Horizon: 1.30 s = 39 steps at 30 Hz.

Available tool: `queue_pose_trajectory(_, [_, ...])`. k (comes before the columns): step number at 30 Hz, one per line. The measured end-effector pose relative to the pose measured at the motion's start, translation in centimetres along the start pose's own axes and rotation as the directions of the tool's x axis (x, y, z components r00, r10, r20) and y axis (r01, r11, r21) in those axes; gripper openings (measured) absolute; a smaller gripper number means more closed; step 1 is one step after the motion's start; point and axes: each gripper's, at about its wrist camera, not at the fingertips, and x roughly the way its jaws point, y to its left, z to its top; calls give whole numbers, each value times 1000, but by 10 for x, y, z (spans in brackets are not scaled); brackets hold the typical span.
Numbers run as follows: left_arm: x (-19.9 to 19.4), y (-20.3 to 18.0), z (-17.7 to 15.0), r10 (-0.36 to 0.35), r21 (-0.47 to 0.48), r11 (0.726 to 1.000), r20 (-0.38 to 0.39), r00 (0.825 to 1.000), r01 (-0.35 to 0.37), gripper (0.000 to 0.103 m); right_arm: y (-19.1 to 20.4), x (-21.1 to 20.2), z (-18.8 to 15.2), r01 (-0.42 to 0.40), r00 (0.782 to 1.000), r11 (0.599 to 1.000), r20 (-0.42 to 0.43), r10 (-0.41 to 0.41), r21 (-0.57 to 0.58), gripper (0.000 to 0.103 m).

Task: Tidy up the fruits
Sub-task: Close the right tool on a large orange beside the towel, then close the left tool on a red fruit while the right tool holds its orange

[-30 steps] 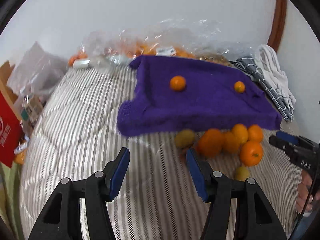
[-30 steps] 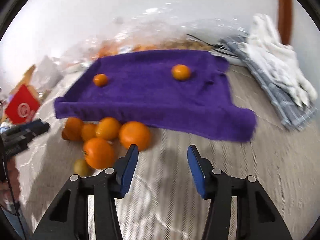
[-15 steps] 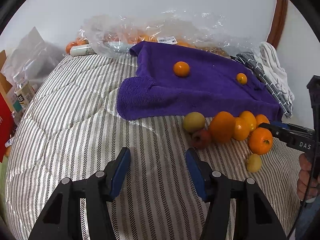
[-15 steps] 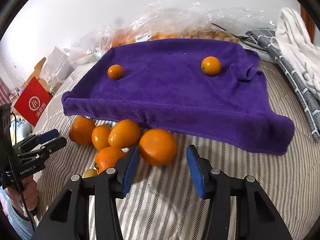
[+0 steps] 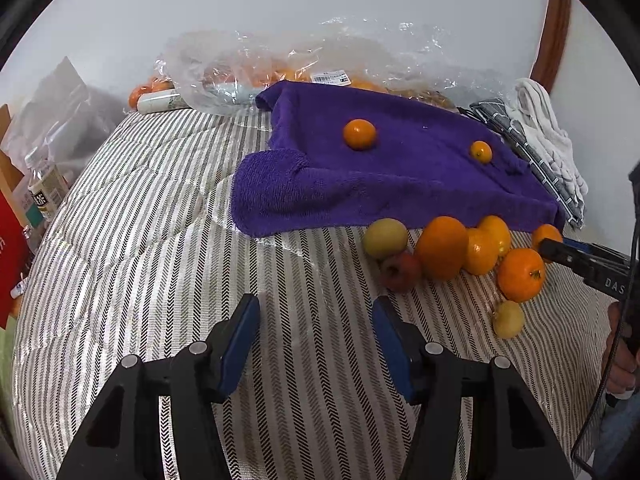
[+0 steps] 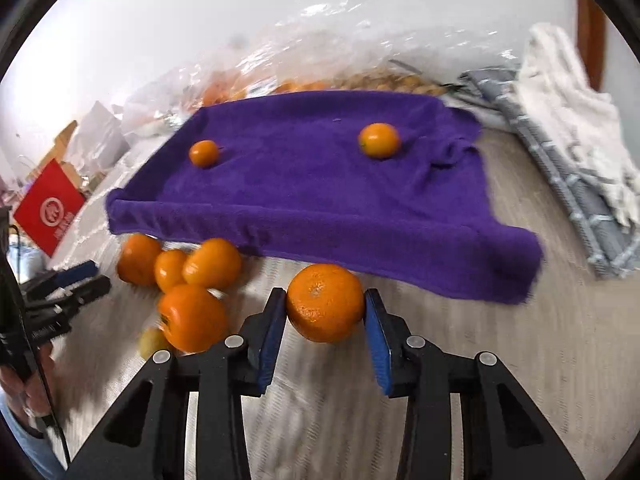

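- Striped bed (image 5: 160,240), white wall behind; purple towel (image 6: 320,192) on it, two small oranges on towel.
- Right gripper (image 6: 325,312) closing on orange (image 6: 325,302) at towel's near edge, pads seemingly touching (blurry).
- Left gripper (image 5: 316,332) half open, empty.

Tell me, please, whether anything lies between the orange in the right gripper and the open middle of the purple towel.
Nothing visible blocks it. The right gripper is closing on the large orange, just before the purple towel; only the towel's raised front edge lies ahead. The two small oranges sit farther back, apart.
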Motion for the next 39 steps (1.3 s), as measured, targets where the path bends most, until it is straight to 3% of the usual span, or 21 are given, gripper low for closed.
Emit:
queue_pose_trajectory(2, [0,-1,0,3,6,1000,-2,1000,-3,57,-7,-6,-5,30,1000,1000,1,-30,-4,39])
queue_pose_trajectory(15, [2,-5,0,10,22,1000,-10,1000,-10,62,-9,-1,-16,42,999,999,17,-42,-2,41])
queue_pose_trajectory(23, [0,3,0,-40,-25,999,3,999,40,62,-12,3,-16,30,999,999,12,-30,39,41])
queue_pose_trajectory(30, [1,-3,0,-12,5,1000,-6,1000,12,62,-3,6,-15,80,997,997,9,-80,-15,43])
queue_pose_trajectory(35, [-3,-3,-3,-27,-2,1000,-17,999,27,61,-2,4,-18,92,996,995,14,-92,-34,40])
queue_pose_trajectory(39, [-8,-23,-7,-63,64,996,-56,996,66,61,-4,-3,-22,95,995,995,35,-94,-37,40])
